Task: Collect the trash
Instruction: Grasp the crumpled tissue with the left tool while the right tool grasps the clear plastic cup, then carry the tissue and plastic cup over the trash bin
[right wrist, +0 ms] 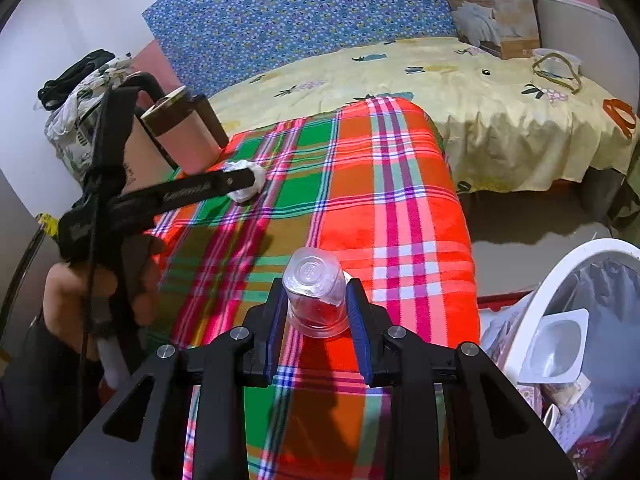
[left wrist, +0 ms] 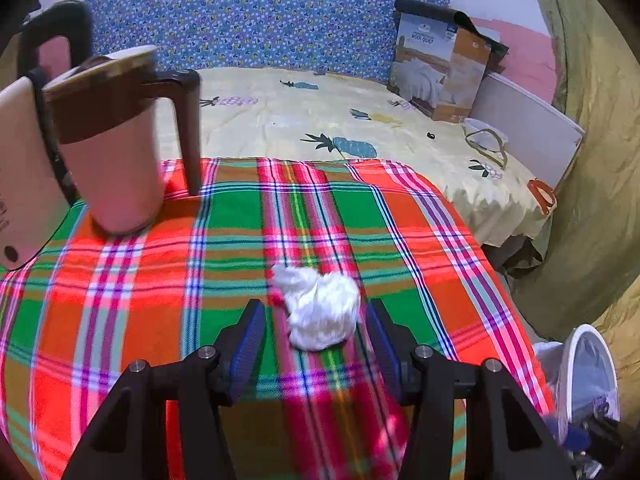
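Observation:
A crumpled white tissue (left wrist: 320, 312) lies on the plaid cloth (left wrist: 160, 280). My left gripper (left wrist: 317, 312) is open, its blue pads on either side of the tissue, apart from it. In the right wrist view the left gripper (right wrist: 244, 180) reaches to the tissue (right wrist: 246, 184) by the mug. My right gripper (right wrist: 317, 292) is shut on a clear plastic cup (right wrist: 316, 296), held upside down above the plaid cloth (right wrist: 400, 200). A white trash bin (right wrist: 560, 280) with a liner and several pieces of trash stands at the right, and it also shows in the left wrist view (left wrist: 588, 376).
A pink and brown mug (left wrist: 116, 140) with a dark handle stands at the cloth's far left, next to a pink device (left wrist: 20, 184). Behind is a bed with a yellow pineapple sheet (left wrist: 320, 112) and a quilt box (left wrist: 440, 64). An olive curtain (left wrist: 600, 160) hangs at right.

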Available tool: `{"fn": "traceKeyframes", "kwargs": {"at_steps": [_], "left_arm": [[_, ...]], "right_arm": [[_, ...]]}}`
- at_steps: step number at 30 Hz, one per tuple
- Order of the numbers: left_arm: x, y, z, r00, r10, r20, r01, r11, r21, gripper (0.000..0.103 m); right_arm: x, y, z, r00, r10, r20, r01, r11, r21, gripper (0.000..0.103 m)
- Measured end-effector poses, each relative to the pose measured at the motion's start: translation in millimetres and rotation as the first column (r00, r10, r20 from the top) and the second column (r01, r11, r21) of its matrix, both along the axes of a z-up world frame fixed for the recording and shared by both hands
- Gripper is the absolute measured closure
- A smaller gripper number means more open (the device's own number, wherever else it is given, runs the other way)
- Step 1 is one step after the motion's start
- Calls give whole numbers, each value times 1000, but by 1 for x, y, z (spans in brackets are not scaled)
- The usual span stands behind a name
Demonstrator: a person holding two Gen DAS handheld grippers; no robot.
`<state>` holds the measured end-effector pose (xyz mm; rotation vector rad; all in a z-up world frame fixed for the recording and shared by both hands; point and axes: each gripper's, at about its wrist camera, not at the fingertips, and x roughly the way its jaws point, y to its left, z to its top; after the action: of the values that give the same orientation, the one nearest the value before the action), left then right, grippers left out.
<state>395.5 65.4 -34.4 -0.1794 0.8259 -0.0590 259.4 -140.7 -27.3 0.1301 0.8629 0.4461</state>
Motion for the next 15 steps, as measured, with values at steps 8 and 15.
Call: {"fn": "traceKeyframes", "kwargs": {"at_steps": [8, 15], "left_arm": [[8, -16, -6, 1000, -4, -20, 5, 998, 56, 73], [-26, -31, 9, 999, -39, 9, 39, 997, 68, 75]], "right_arm": [[-4, -3, 1, 1000, -6, 24, 6, 1000, -15, 71], [-15, -9, 10, 998, -19, 64, 21, 999, -30, 71]]}}
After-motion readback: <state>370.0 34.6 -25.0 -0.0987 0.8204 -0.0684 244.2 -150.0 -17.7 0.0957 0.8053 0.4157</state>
